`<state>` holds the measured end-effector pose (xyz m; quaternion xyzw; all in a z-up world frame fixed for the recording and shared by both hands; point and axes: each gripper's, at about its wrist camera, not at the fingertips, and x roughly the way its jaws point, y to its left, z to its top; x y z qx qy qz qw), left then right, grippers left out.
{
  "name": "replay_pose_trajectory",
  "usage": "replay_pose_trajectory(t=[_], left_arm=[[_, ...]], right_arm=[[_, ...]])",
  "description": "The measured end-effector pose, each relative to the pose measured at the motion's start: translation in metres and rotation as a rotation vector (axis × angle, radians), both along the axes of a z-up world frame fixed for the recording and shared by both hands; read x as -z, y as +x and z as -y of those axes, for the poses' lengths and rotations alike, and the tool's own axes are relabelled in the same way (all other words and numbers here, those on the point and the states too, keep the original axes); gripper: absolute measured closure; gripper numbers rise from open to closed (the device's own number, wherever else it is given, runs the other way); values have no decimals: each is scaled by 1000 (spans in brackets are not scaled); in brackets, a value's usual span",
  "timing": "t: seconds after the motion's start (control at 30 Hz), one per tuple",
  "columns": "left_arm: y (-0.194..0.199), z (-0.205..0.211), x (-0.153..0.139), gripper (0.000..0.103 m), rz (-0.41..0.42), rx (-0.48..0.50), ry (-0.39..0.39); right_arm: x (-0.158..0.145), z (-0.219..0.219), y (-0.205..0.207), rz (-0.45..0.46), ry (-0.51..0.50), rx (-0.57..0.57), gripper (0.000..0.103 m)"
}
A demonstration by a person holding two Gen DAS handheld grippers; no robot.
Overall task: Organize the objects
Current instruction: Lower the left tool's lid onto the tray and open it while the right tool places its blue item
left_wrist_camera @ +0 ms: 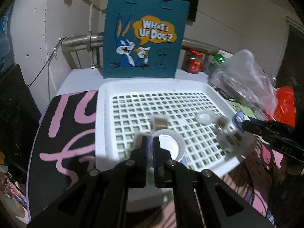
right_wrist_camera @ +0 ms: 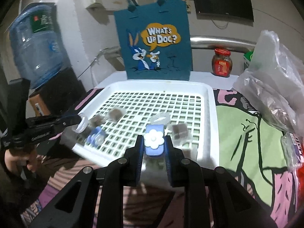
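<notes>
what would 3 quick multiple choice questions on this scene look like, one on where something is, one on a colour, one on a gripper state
1. Where does the tote bag stand?
A. behind the white tray
B. inside the tray
C. lying flat on the floor

2. What colour is the flower on the clip between the right gripper's fingers?
A. red
B. white
C. black

3. How does the left gripper stand?
A. wide open over bare cloth
B. out of view
C. nearly shut on the rim of a clear round container

Answers:
1 A, the bag rises upright past the tray's far rim.
2 B, a white flower sits on the pale blue clip.
3 C, its blue pads pinch the container's near edge.
</notes>
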<state>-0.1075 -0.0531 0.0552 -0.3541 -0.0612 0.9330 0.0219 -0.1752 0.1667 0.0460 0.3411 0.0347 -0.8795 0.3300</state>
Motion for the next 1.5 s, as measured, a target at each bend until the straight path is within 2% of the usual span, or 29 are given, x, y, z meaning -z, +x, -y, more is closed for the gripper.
replay_pose_trajectory(t=[0.27, 0.33, 0.37, 0.4, 0.47, 0.53, 0.57, 0.63, 0.9, 1.07, 1.33, 1.5], left_arm=[[-24, 0, 16, 98, 68, -12, -27], [-25, -1, 18, 96, 62, -11, -30], [-25, 0, 19, 94, 59, -9, -26], [-26, 1, 19, 84, 61, -7, -20], [-25, 3, 18, 67, 58, -6, -2], [-21, 5, 12, 63, 41, -5, 14], [-18, 7, 8, 60, 29, -4, 29], [-10, 9, -3, 49, -3, -3, 51], [30, 12, -52, 45, -124, -9, 81], [60, 3, -66, 42, -173, -3, 99], [103, -12, -53, 41, -185, 21, 109], [118, -20, -40, 41, -168, 18, 72]], right_arm=[[20, 23, -22, 38, 83, -5, 83], [23, 24, -25, 35, 86, 2, 83], [24, 24, -26, 37, 86, 6, 83], [24, 23, -27, 36, 87, 11, 82], [24, 22, -27, 36, 83, 14, 70], [18, 18, -23, 15, 62, 24, 50], [13, 15, -21, 3, 45, 31, 47], [1, 7, -16, -17, -3, 41, 35], [-62, -27, 24, -125, -163, 84, 15], [-84, -33, 66, -195, -207, 60, 9], [-88, -31, 127, -269, -217, -8, 6], [-74, -25, 146, -300, -161, -19, 5]])
